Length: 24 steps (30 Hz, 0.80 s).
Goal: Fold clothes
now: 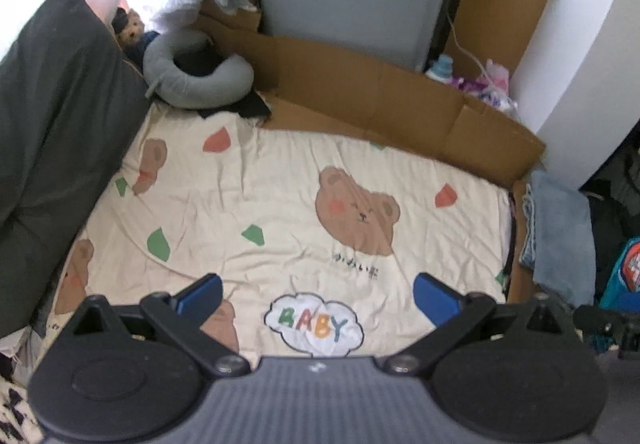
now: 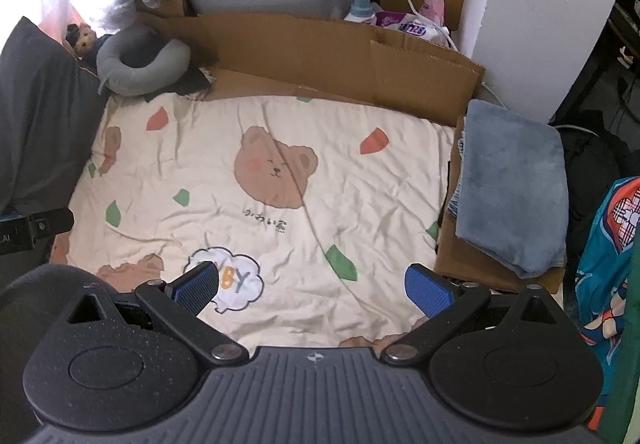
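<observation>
Left gripper [image 1: 318, 298]: released, empty, lower centre, above the bear-print sheet [image 1: 280, 180].
Right gripper [image 2: 314, 290]: released, empty.
Folded blue-grey towel [image 2: 516, 180]: right edge, on cardboard [image 2: 456, 256].

bedsheet [image 2: 360, 196] seen as wrinkled matt cotton-like cloth; folded towel [image 2: 516, 180] plush; cardboard [image 2: 320, 48] matt; gripper pads [image 2: 430, 290] ribbed

We see a bed covered by a cream sheet [image 2: 280, 244] printed with brown bear faces, red and green leaf shapes and a "BABY" cloud. At its far left corner lies a grey U-shaped neck pillow [image 2: 140, 62], with a small teddy bear [image 2: 82, 38] beside it. A dark pillow [image 1: 52, 104] runs along the left edge, and flattened cardboard [image 2: 320, 56] lines the far side.
</observation>
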{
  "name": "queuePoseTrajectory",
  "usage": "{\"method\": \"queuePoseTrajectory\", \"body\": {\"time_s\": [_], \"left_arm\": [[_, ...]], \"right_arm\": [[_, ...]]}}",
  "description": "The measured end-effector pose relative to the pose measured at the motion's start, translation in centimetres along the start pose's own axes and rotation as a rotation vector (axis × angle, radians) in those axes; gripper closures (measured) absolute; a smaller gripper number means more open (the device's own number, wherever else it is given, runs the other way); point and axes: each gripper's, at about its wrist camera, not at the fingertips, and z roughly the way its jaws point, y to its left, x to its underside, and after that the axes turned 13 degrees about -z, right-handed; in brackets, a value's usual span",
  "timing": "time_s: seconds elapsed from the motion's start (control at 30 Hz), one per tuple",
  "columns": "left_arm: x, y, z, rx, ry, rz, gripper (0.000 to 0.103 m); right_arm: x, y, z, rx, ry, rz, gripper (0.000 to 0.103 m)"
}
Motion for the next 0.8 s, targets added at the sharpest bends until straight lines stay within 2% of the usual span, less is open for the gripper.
{"method": "queuePoseTrajectory", "body": {"time_s": [0.2,0.5,0.67,0.8], "left_arm": [[0.4,-1.4,0.3,-0.007,0.014,0.043,0.001],[0.5,-2.0,0.2,-0.018,-0.010,0.060,0.001],[0.0,-1.9,0.8,-0.012,0.020,0.059,0.001],[0.3,-2.0,0.6,-0.013,0.015,0.056,0.001]], "right_arm": [[0.2,-0.2,0.3,-0.027,-0.011,-0.001,0.000],[0.3,-0.8,0.3,-0.051,-0.012,0.009,0.001],[0.3,-0.9,0.2,-0.064,-0.012,0.007,0.001],[0.3,-0.8,0.3,-0.068,-0.006,-0.008,0.000]]}}
